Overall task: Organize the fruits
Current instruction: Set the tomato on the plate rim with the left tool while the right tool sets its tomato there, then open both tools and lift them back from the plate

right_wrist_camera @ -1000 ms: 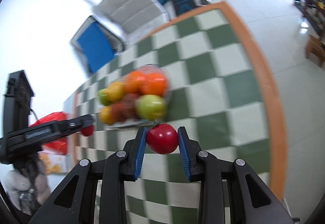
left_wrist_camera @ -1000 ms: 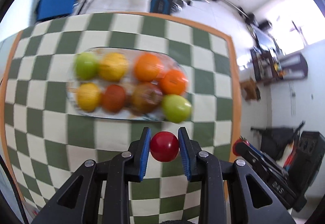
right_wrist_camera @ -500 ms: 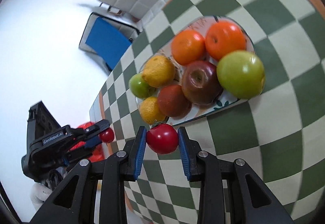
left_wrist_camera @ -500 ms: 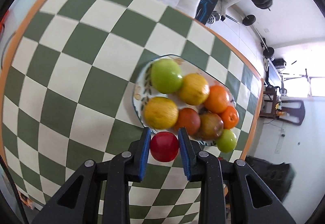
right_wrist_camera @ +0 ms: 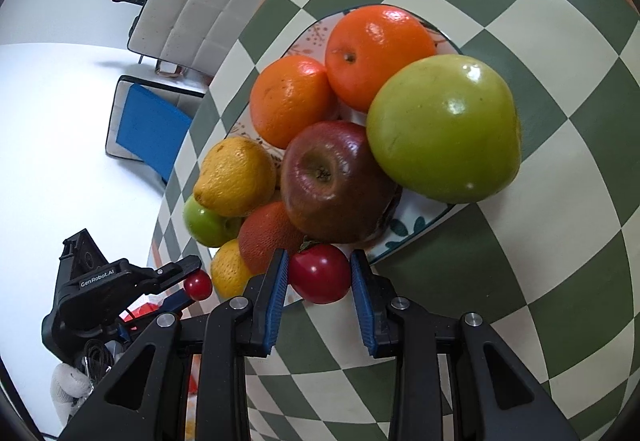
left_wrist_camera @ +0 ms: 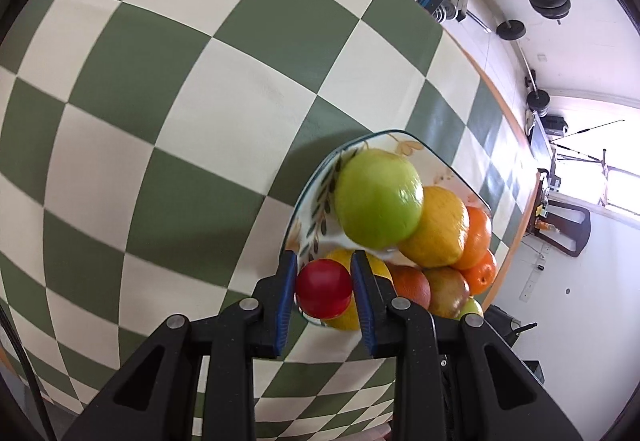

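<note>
Both grippers have closed in on the plate since a second ago. Just ahead of each pair of jaws, it holds eight fruits: two green apples, two oranges, two lemons, one dark red apple and one reddish-orange fruit, possibly another orange. Left gripper has its jaws clamped on a small red fruit over the plate's near rim. Right gripper grips a red tomato likewise, tilted down toward the checkered worktop.

"GenRobot.AI" — on left gripper
</note>
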Available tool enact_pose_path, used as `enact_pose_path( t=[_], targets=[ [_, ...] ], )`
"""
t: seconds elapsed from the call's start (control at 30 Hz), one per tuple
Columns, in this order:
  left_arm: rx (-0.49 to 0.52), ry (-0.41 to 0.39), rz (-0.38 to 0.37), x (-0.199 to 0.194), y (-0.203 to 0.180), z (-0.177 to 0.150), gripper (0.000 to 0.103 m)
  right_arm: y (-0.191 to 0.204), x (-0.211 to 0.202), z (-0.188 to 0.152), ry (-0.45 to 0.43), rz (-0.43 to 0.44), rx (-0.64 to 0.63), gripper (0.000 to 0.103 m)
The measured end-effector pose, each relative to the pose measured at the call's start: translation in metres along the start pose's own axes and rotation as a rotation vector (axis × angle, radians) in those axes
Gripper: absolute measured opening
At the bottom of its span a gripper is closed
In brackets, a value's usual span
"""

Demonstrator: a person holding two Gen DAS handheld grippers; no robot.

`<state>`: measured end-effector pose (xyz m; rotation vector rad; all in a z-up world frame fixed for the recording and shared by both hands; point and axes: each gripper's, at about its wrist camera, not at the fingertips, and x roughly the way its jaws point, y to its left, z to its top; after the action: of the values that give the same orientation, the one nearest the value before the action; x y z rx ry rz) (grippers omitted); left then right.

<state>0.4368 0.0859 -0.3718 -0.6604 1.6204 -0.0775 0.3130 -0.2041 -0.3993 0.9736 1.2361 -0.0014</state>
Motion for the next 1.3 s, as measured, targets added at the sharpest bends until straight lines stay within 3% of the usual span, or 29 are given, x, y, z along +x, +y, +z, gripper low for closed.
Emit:
enact_pose_path(
  t=[0.33, 0.63, 0.7, 0.77, 0.83, 0.9, 1.03, 1.2, 1.3],
  targets=[
    [0.029, 0.039, 0.015, 0.009, -0.003, 0.007, 0.026, 0.001, 0.011, -0.002, -0.016, -0.009, 0.027, 0.035],
    [0.044, 0.026, 0.053, 0.0, -0.004, 0.002, 0.029, 0.002, 0.003, 0.004, -0.019, -0.023, 0.032, 0.042],
    [0.059, 0.011, 0.076, -0.003, -0.008, -0.002, 0.029, 0.003, -0.003, 0.002, -0.014, -0.027, 0.021, 0.044],
    [0.098, -0.019, 0.115, -0.01, -0.013, -0.009, 0.03, 0.005, -0.012, 0.001, -0.015, -0.041, -0.007, 0.055],
    [0.141, -0.061, 0.165, -0.018, -0.02, -0.019, 0.038, 0.011, -0.024, -0.002, -0.025, -0.08, -0.068, 0.064],
    [0.192, -0.112, 0.222, -0.025, -0.026, -0.034, 0.054, 0.02, -0.04, -0.005, -0.039, -0.133, -0.16, 0.07],
    [0.28, -0.183, 0.33, -0.03, -0.038, -0.069, 0.059, 0.033, -0.067, -0.01, -0.073, -0.248, -0.331, 0.075],
    [0.337, -0.297, 0.417, -0.039, -0.05, -0.111, 0.092, 0.042, -0.093, -0.011, -0.113, -0.384, -0.516, 0.093],
    [0.36, -0.365, 0.473, -0.044, -0.061, -0.133, 0.096, 0.045, -0.105, -0.01, -0.136, -0.439, -0.6, 0.094]
  ],
)
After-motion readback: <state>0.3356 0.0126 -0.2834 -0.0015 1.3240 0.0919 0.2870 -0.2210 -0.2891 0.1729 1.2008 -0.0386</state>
